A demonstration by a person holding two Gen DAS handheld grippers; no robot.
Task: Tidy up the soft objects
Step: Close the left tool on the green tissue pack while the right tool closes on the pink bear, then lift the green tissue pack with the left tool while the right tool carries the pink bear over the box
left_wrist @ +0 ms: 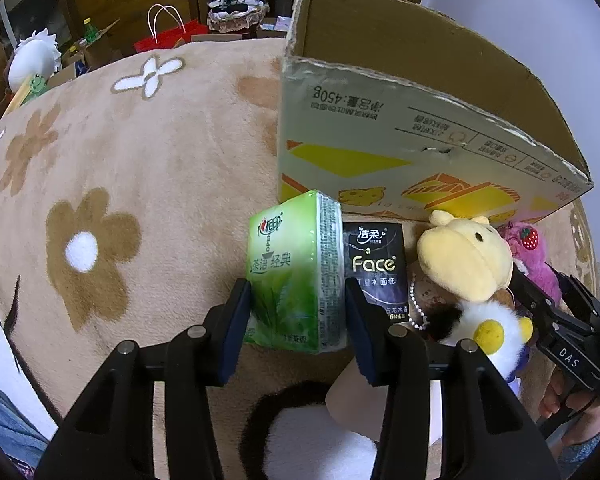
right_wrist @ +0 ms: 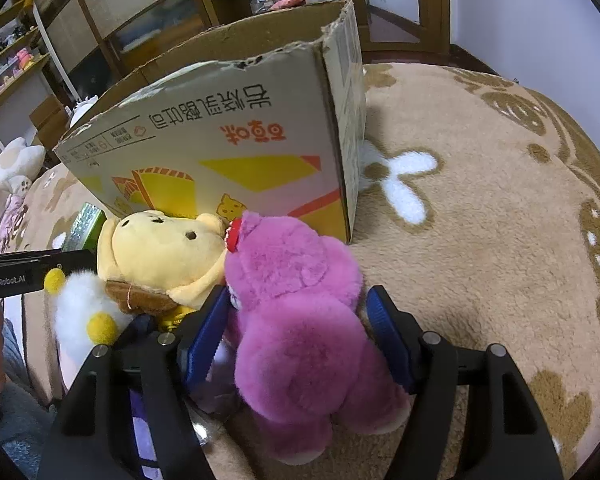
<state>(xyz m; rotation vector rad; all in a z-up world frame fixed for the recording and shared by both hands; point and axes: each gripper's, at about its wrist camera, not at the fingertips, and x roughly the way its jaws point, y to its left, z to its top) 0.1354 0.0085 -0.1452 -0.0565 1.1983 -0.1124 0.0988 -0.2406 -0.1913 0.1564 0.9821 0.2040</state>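
— Where's everything sitting?

— All against the front wall of the cardboard box (left_wrist: 384, 136). The left gripper (left_wrist: 296, 312) has its jaws pressed on the sides of the green tissue pack (left_wrist: 296, 268) at the box's near corner; the black Face tissue pack (left_wrist: 376, 264) lies just beside it.

— And the right gripper (right_wrist: 296, 332)?

— Its jaws straddle the pink plush bear (right_wrist: 300, 320), pads at the fur; whether they're squeezing, I can't tell. I'd guess both are light and squashy: grip the pack's flat sides, the bear's body.
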